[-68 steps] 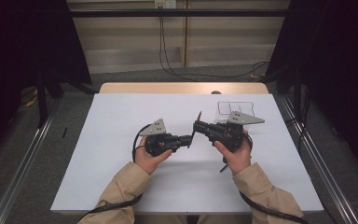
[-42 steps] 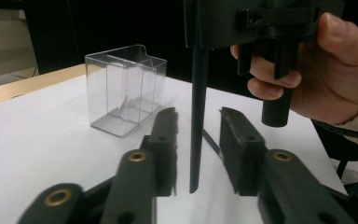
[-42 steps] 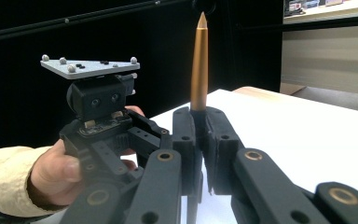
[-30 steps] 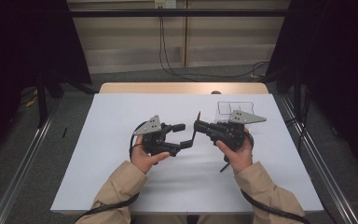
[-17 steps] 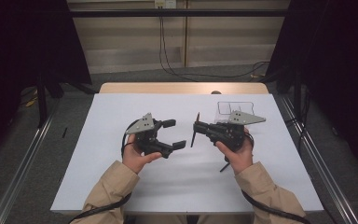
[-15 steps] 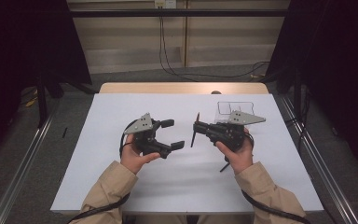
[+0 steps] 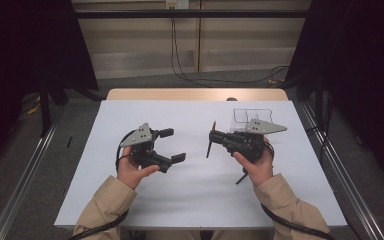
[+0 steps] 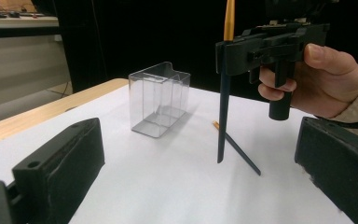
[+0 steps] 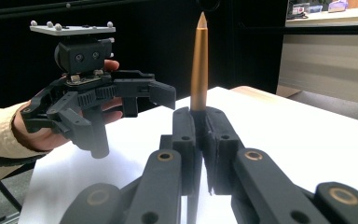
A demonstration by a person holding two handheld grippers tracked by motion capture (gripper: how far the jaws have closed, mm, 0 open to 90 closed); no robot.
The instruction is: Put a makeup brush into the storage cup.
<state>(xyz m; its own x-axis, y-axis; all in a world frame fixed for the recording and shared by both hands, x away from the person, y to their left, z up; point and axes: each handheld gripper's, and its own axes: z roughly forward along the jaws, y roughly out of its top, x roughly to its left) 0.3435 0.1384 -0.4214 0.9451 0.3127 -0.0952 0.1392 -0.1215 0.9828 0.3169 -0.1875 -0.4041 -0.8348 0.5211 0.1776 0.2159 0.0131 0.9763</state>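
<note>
Gripping upright pencil (image 9: 199, 65) in right gripper (image 9: 200, 140), second pencil (image 8: 240, 151) lying flat

place: lab | cues: black curtains (image 7: 25, 55), white-covered table (image 7: 200, 200), floor rails (image 7: 25, 175)

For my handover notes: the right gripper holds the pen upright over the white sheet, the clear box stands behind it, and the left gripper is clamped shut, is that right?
Not quite: the left gripper stands open, with nothing between its jaws, as the high view shows. The rest holds: the right gripper is shut on the pen, with the clear box behind it.
</note>
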